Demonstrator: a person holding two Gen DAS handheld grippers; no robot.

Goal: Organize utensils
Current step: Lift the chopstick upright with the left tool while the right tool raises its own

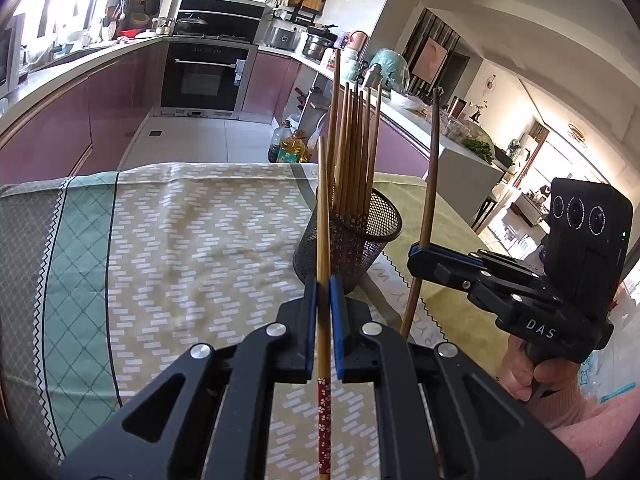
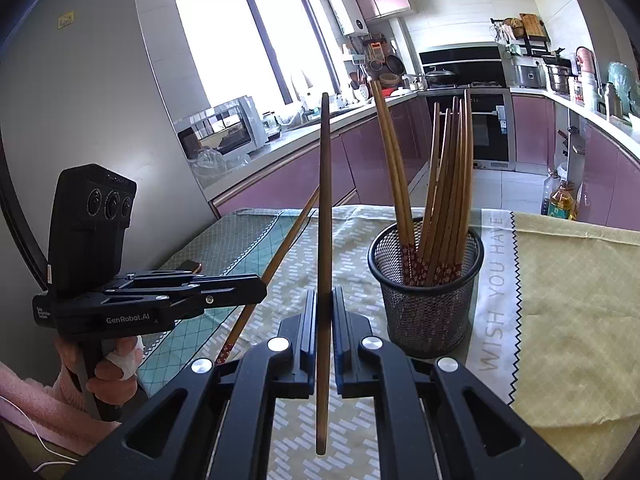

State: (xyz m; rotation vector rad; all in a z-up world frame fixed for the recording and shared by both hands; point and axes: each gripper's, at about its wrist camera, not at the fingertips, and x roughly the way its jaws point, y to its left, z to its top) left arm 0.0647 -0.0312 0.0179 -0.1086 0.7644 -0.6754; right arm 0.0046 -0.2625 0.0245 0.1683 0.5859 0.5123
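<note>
Setting: kitchen table (image 2: 560, 300) draped with patterned cloths, pink-fronted cabinets (image 1: 64, 120) and a built-in oven (image 1: 204, 76) beyond.
Left gripper (image 1: 323, 284): fingers pinched nearly shut on a light bamboo chopstick (image 1: 323, 216), which stands almost upright between the blue pads; its red floral-patterned end points down toward the camera, its plain tip rises in front of the holder.
Right gripper (image 2: 324, 300): fingers likewise clamped tight, holding a darker brown chopstick (image 2: 325, 200) upright, blunt end hanging below the jaws, tip up against the bright window (image 2: 248, 40).
Holder: black mesh cup (image 2: 426, 284) stands on the cloth just beyond both grippers, at the seam where a white strip printed "WISH YOU HAVE" meets the yellow cloth.
Contents: bundle of chopsticks (image 2: 444, 184) stands in the cup, red floral ends down, plain tips fanned upward (one pair leans away to the left in the right wrist view).
Position: both held sticks are clear of the table and outside the cup, the light one left of it, the dark one on its right in the left wrist view.
Hands: person's hand (image 2: 114, 364) in a pink sleeve grips the left handle, one finger wrapped in white bandage.
Floor: bottles of cooking oil (image 1: 294, 146) stand by the counter's end.
</note>
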